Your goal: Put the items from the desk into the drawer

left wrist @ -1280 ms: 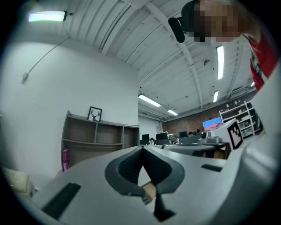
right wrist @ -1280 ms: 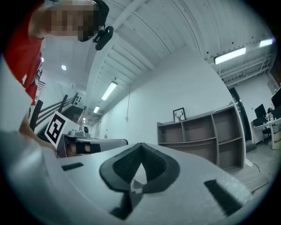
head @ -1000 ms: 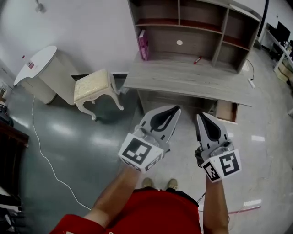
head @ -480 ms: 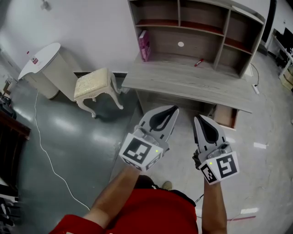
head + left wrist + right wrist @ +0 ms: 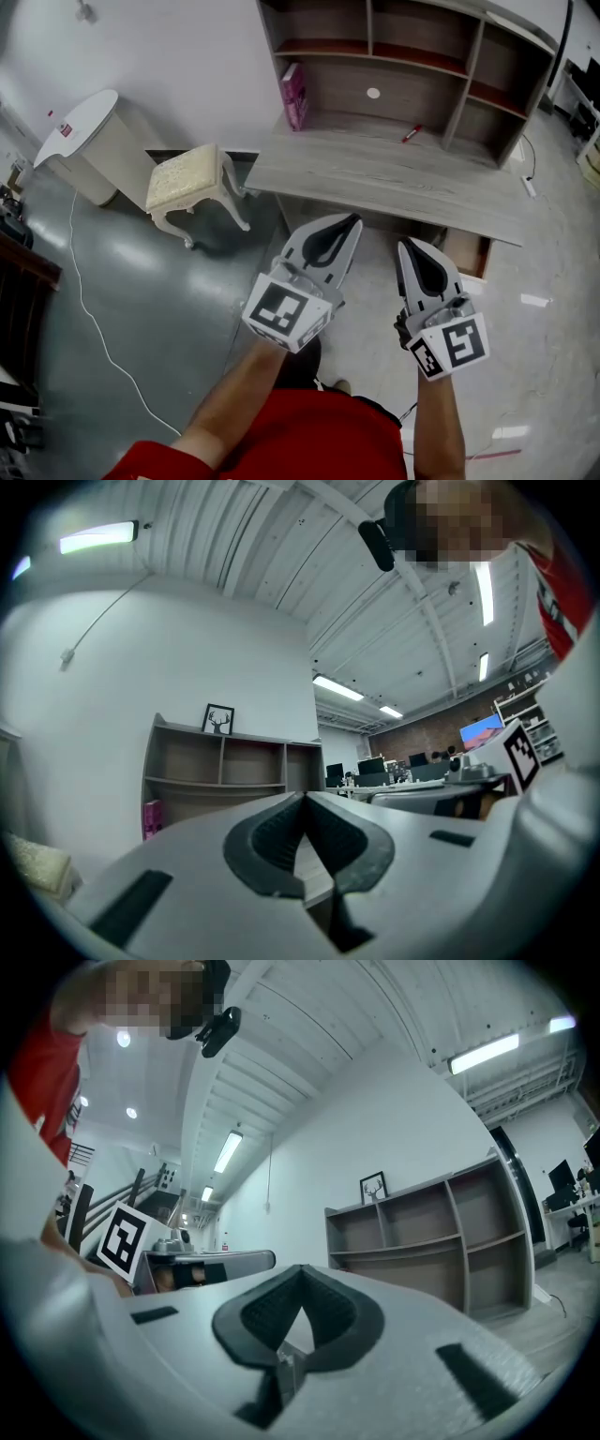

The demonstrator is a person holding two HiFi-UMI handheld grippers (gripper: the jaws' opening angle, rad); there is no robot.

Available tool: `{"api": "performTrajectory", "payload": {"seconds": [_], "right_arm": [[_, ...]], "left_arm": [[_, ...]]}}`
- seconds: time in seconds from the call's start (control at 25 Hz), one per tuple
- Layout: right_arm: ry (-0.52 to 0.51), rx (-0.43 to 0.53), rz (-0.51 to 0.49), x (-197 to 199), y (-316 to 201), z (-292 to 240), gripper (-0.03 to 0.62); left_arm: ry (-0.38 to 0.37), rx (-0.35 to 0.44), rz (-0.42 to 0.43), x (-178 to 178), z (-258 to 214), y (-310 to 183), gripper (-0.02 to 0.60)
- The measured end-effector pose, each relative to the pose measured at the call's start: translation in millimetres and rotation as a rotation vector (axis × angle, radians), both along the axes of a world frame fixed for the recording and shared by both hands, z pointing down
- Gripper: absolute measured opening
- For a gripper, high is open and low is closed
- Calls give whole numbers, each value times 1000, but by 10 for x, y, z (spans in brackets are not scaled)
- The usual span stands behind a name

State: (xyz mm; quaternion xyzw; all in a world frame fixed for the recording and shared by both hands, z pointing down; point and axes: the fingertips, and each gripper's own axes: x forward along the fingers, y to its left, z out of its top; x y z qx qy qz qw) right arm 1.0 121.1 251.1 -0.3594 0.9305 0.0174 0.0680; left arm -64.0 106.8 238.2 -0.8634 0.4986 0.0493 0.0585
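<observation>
Approach phase: both hands well short of desk (image 5: 375, 178). Left gripper (image 5: 353, 220) had jaws together, nothing between; right gripper (image 5: 404, 244) likewise closed and empty. Red marker (image 5: 411, 134) lay on desk top near shelf unit (image 5: 450, 94); pink book (image 5: 293, 94) stood upright at its left wall. Drawer (image 5: 466, 251) hung open under desk's right end. Best play, by my reckoning: close in, spread jaws before reaching, pinch marker across barrel, dodge shelf dividers. Glossy grey floor (image 5: 141, 272); cream stool (image 5: 187, 178), round white table (image 5: 80, 131) and trailing cable (image 5: 89, 319) off left.

text: none legible | labels: none legible | numbers: none
</observation>
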Motion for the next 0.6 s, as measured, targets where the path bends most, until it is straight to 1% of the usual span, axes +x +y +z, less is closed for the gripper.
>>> {"api": "performTrajectory", "payload": {"seconds": [0.16,0.44,0.6], "right_arm": [[25,-2,33,-148,-433,69,3],[61,-23,117,-556,-1382,121,3],[77,-38,184,-813,-1914,146,3]], "left_arm": [[7,0,19,-152,62,-469,7],[-5,-1,102,-533,136,-1452,8],[-26,5,162,-721,165,-1962,8]]}}
